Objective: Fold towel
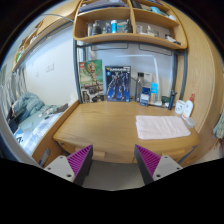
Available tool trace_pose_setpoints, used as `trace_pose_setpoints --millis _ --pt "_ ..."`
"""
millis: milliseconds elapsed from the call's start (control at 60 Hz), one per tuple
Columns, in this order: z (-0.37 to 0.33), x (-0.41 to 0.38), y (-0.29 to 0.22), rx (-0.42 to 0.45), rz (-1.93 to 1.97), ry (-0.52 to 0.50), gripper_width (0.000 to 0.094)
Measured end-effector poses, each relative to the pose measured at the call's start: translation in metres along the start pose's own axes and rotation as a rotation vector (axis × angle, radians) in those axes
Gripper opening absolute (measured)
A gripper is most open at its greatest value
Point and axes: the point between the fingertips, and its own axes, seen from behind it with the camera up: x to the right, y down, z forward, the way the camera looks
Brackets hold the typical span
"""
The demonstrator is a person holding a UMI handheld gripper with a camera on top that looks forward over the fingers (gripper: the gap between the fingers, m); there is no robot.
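A pale folded towel (pixel 161 126) lies flat on the wooden desk (pixel 105 130), toward its right side. My gripper (pixel 113 160) hovers above the desk's near edge, well short of the towel and to its left. Its two fingers with purple pads (pixel 79 160) stand wide apart with nothing between them, only the desk edge and the floor below.
Boxes and posters (pixel 105 80) stand against the wall at the back of the desk, with small bottles (pixel 150 95) beside them. Wooden shelves (pixel 130 25) hang above. A bed with bedding (pixel 28 110) lies to the left.
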Motion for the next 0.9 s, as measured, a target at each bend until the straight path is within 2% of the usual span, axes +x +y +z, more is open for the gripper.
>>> trace_pose_setpoints --millis 117,267,550,700,750,883,900 --pt "0.026 0.015 0.011 -0.046 -0.002 -0.004 0.0854" --pt "0.091 0.07 0.024 -0.11 -0.013 0.054 0.0856" --pt "0.232 0.162 -0.006 -0.169 -0.013 0.113 0.084" --pt "0.28 0.176 -0.017 -0.187 -0.026 0.091 0.0826" --pt "0.287 0.177 -0.016 -0.199 -0.034 0.085 0.0799" --pt "0.292 0.178 -0.016 -0.191 -0.071 0.085 0.0622" --pt "0.292 0.178 -0.016 -0.191 -0.074 0.087 0.0632"
